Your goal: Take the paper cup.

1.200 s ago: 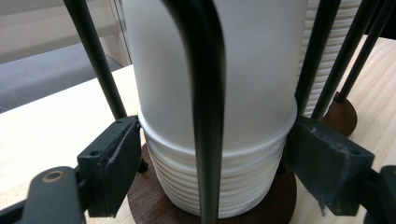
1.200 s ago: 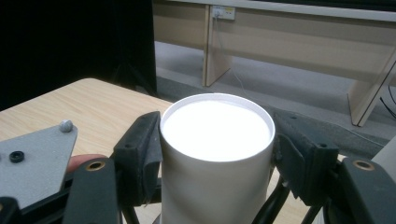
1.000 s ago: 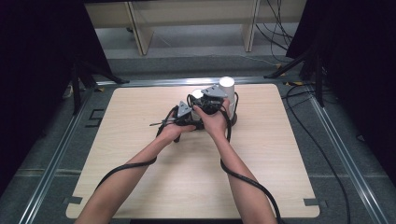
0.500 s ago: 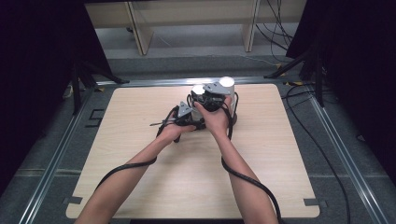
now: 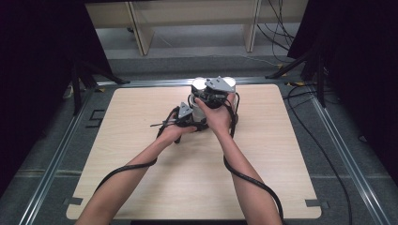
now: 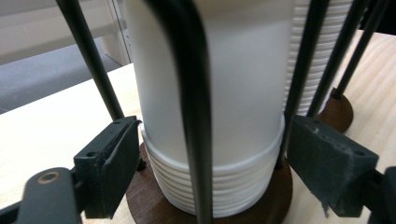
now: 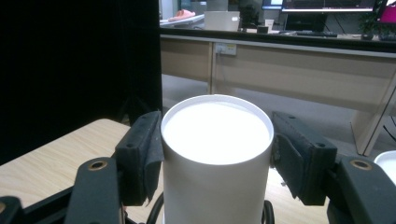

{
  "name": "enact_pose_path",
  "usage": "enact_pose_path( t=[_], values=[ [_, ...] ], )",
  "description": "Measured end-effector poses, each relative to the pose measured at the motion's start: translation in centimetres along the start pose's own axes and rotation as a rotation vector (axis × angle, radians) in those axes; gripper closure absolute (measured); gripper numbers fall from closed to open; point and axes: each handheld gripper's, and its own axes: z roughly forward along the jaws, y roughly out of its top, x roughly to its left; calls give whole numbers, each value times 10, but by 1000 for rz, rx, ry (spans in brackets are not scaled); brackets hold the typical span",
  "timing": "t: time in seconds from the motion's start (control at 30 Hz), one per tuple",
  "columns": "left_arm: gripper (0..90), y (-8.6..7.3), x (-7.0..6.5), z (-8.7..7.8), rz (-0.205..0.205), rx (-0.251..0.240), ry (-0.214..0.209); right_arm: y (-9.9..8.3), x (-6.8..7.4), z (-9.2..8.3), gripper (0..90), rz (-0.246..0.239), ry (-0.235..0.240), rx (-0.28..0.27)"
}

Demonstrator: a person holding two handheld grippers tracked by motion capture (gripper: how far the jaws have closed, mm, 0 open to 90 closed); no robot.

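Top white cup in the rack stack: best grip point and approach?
Grip the top cup on its smooth wall just below the closed top, one jaw on each side, coming level from the person's side. The right gripper is shut on it that way. The black rack rods ring the nested stack lower down, so only the upper wall is free, and it should lift straight up.

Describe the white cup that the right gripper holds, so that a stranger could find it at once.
On the wooden table, look at the far middle, where a black wire rack on brown bases holds stacks of white cups. The cup is the top one of the nearer stack, upside down, clamped by the right gripper above the ribbed rims beneath it.
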Motion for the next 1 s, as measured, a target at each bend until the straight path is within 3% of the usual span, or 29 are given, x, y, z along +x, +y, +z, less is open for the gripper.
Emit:
enact_pose_path(
  t=[0.13, 0.27, 0.3, 0.37, 0.4, 0.43, 0.47, 0.5, 0.57, 0.6, 0.63, 0.73, 0.77, 0.83, 0.87, 0.93, 0.97, 1.0],
  values=[
    [147, 1, 1, -6, 1, -1, 3, 4, 1, -6, 369, -9, 0, -9],
    [144, 2, 3, -17, 32, 4, 2, 7, 1, -10, 369, -29, 1, -31],
    [143, 2, 1, -19, 13, -20, 2, 8, 2, -11, 369, -3, 10, -42],
    [142, 3, 2, -24, 29, -6, 3, 11, 2, -14, 369, -12, 8, -45],
    [141, 3, 3, -29, 57, 4, 3, 12, 2, -15, 369, -18, 9, -45],
    [140, 4, 2, -30, 45, -1, 4, 15, 0, -16, 369, -39, 6, -59],
    [140, 4, 1, -31, 33, -12, 2, 16, 2, -18, 369, -8, 7, -60],
    [139, 4, 1, -34, 37, -10, 7, 18, 1, -18, 369, -26, 11, -68],
    [132, 5, -1, -37, 29, -19, 10, 21, 2, -21, 369, -3, 16, -73],
    [126, 6, -1, -39, 37, -12, 12, 22, 1, -23, 369, -25, 13, -75],
    [120, 6, -2, -41, 38, -21, 14, 23, 3, -24, 369, -3, 23, -67],
    [100, 9, -5, -50, 57, -20, 7, 24, 3, -29, 369, -9, 25, -67],
    [94, 9, -8, -52, 38, -36, 4, 23, 4, -31, 369, -3, 31, -65],
    [81, 10, -10, -59, 42, -39, 3, 22, 1, -35, 369, -27, 35, -76],
    [77, 10, -11, -62, 32, -51, 2, 21, 3, -38, 369, 12, 41, -62],
    [74, 9, -12, -67, 27, -56, 6, 19, 2, -42, 369, 3, 45, -72],
    [71, 9, -13, -72, 27, -56, 2, 18, -1, -44, 369, -25, 47, -75],
    [70, 8, -13, -75, 30, -59, 0, 15, 2, -47, 369, 11, 62, -57]
  ],
)
